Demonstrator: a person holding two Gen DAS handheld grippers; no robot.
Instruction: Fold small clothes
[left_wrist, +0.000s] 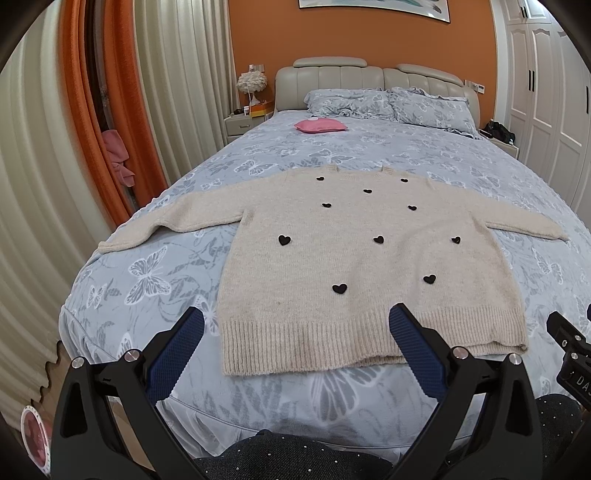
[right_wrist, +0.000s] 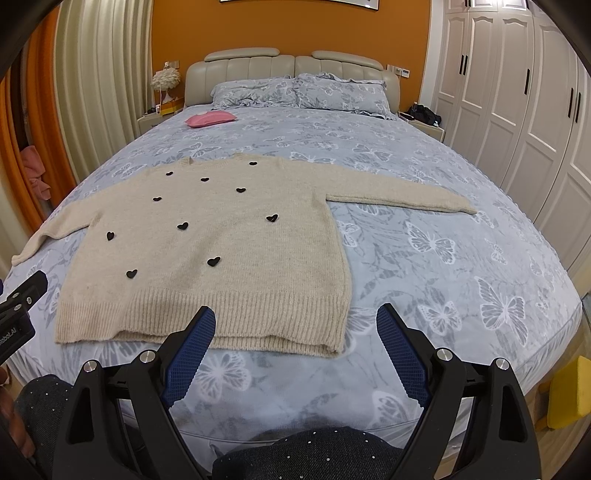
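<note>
We have the beige knit sweater (left_wrist: 369, 266) spread flat and face up on the bed (left_wrist: 406, 147), black hearts showing, sleeves stretched out to both sides and the ribbed hem (right_wrist: 207, 314) nearest us, which looks laid out ready for a first fold. Our left claw (left_wrist: 297, 325) hangs released above the hem's left half, gripping nothing. Our right claw (right_wrist: 295, 325) is likewise spread wide over the hem's right corner, empty. We judge folding has not yet begun, and a sleeve likely comes first
</note>
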